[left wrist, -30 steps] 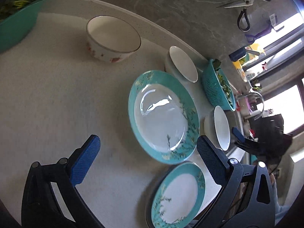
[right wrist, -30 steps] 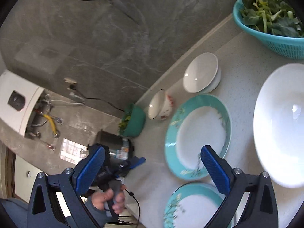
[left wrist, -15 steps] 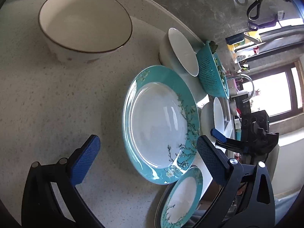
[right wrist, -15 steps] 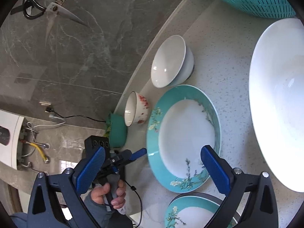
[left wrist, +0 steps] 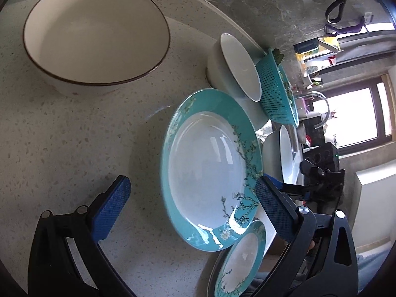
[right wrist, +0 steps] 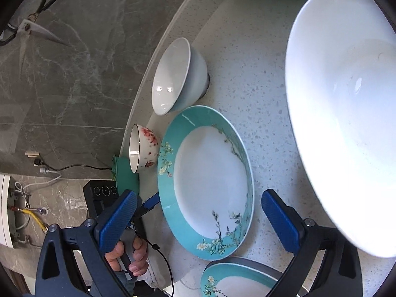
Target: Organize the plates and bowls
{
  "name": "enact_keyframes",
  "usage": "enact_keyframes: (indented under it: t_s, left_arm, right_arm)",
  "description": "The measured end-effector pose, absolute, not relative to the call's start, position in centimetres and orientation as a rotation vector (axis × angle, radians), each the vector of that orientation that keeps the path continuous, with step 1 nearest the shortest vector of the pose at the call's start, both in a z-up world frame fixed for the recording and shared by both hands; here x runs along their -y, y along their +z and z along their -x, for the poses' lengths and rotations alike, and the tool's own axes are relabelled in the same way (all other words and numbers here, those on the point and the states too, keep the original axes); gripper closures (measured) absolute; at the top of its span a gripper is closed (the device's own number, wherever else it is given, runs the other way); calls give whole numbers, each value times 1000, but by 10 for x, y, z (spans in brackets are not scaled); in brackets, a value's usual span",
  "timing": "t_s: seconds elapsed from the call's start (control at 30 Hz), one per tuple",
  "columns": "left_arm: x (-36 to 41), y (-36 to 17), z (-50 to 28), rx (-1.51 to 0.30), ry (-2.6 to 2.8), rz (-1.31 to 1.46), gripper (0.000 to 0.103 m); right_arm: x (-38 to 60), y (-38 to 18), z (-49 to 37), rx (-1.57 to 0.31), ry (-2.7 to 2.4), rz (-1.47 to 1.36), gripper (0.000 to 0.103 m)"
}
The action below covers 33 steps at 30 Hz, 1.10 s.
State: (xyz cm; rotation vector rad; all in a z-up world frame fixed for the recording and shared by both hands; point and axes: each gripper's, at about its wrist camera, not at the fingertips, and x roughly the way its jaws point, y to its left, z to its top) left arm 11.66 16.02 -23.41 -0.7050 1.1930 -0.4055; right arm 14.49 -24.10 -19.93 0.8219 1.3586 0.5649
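A large teal-rimmed plate [left wrist: 210,168] [right wrist: 208,185] lies on the speckled counter between both grippers. My left gripper [left wrist: 193,203] is open, low over the plate's near-left edge. My right gripper [right wrist: 200,217] is open, straddling the plate's near rim from the other side. A smaller teal plate [left wrist: 242,259] [right wrist: 235,282] lies at the counter's front edge. A brown-rimmed white bowl [left wrist: 96,32] with red flowers [right wrist: 143,148], a small white bowl [left wrist: 237,66] [right wrist: 175,76] and a big white bowl [right wrist: 346,113] [left wrist: 284,156] stand around.
A teal colander of greens [left wrist: 277,91] stands by the wall. Scissors [right wrist: 32,29] hang on the grey stone wall. A green basket [right wrist: 126,175] sits past the flowered bowl. The counter [left wrist: 61,136] ends close behind the small plate.
Both grippers have dropped lower and closer to the large teal plate from opposite sides. Both stay open.
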Motion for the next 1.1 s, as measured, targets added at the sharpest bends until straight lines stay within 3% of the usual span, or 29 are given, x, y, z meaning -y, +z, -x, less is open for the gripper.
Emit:
enact_keyframes:
  t_s: [0.27,0.43,0.8,1.1]
  left_arm:
    - [-150,-239,-128,-1222,-420,678,2]
    - [-147,-242,-130,-1251,-429,670,24]
    - [-146,-248,-138,-1283,-437,668,25]
    - [-144,-246,-142,-1275,-430,659,25]
  right_arm:
    - [235,-205,-156,-1365,568,-835,4]
    - [237,-209,-157,-1386,534,-840,11]
    - [232,-219,-160,-1465,543,-797,21]
    - [231,-221,-162,-1478,560,-804,21]
